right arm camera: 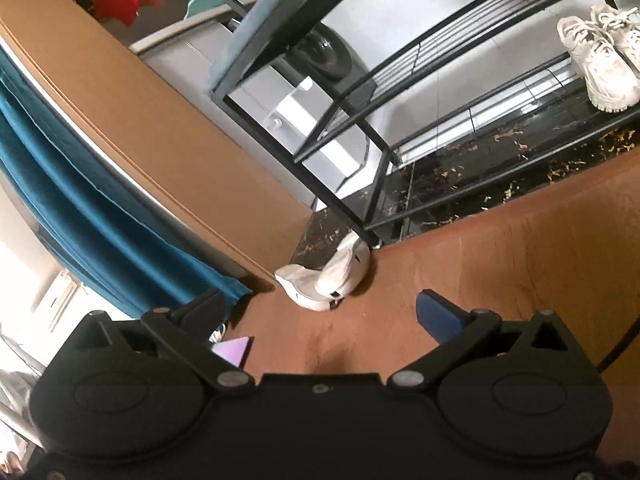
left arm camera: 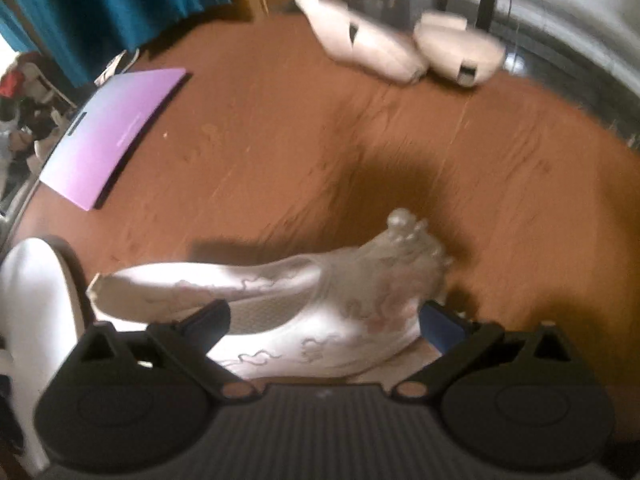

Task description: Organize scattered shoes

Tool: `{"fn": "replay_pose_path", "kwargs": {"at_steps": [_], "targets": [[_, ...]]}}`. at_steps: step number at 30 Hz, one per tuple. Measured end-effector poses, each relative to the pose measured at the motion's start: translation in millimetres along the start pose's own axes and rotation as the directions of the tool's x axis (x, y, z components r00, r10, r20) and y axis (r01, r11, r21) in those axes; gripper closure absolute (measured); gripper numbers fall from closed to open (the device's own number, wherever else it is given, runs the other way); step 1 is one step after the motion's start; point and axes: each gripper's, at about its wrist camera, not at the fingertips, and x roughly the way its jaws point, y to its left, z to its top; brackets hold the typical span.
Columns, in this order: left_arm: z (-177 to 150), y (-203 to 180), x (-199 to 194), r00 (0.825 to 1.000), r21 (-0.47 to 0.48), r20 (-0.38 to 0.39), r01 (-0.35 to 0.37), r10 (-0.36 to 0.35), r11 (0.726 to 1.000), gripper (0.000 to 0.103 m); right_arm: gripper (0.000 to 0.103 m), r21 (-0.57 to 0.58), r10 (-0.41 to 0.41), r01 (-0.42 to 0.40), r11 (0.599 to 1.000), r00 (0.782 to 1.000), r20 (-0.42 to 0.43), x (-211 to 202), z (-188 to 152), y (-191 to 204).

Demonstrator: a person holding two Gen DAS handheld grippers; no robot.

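A black metal shoe rack (right arm camera: 440,92) is seen at the floor's far edge, with white sneakers (right arm camera: 596,60) already shelved on it. The brown floor (left arm camera: 300,140) carries a purple flat board (left arm camera: 112,132) and a pair of pale slippers (left arm camera: 400,48), well apart. An embroidered white shoe (left arm camera: 304,312) is framed between the spread fingers of the left claw (left arm camera: 324,320), which is not closed on it. A slip is judged likely if only the soft upper is pinched. The right claw (right arm camera: 320,312) is held apart and empty.
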Motion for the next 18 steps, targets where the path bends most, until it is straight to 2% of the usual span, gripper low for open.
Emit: {"fn": "replay_pose_path", "kwargs": {"at_steps": [4, 8, 9, 12, 13, 14, 15, 18], "targets": [[0.6, -9.8, 14.3, 0.999, 0.045, -0.024, -0.028, 0.029, 0.999, 0.001, 0.000, 0.017, -0.003, 0.003, 1.000, 1.000, 0.001, 2.2, 2.1, -6.8], [10.1, -6.5, 31.8, 0.996, -0.016, -0.086, 0.009, -0.010, 1.000, 0.001, 0.000, 0.025, -0.010, 0.010, 1.000, 1.000, -0.011, 5.4, 1.7, -11.2], [12.1, -4.1, 37.1, 0.994, -0.060, -0.105, 0.027, -0.033, 0.998, 0.005, 0.000, 0.028, -0.011, 0.012, 1.000, 1.000, -0.014, 6.1, 1.5, -12.0], [13.0, -3.5, 45.1, 0.991, -0.098, -0.123, 0.041, -0.053, 0.994, 0.021, 0.000, 0.038, -0.014, 0.014, 0.999, 1.000, -0.017, 7.1, 1.6, -14.8], [12.7, -2.3, 48.1, 0.987, -0.140, -0.129, 0.077, -0.096, 0.987, 0.027, 0.000, 0.039, -0.014, 0.015, 0.999, 1.000, -0.016, 7.0, 1.9, -15.2], [13.3, -1.1, 48.8, 0.985, -0.182, -0.120, 0.105, -0.128, 0.978, 0.043, 0.000, 0.040, -0.015, 0.015, 0.999, 1.000, -0.014, 7.0, 2.3, -15.6], [14.0, 0.2, 49.4, 0.981, -0.223, -0.109, 0.133, -0.160, 0.966, 0.049, 0.000, 0.041, -0.016, 0.016, 0.999, 1.000, -0.011, 6.8, 2.7, -16.2], [18.4, -0.3, 46.3, 0.988, -0.261, -0.081, 0.107, -0.133, 0.959, 0.061, 0.000, 0.050, -0.021, 0.022, 0.999, 1.000, -0.006, 6.7, 3.8, -18.3]]}}
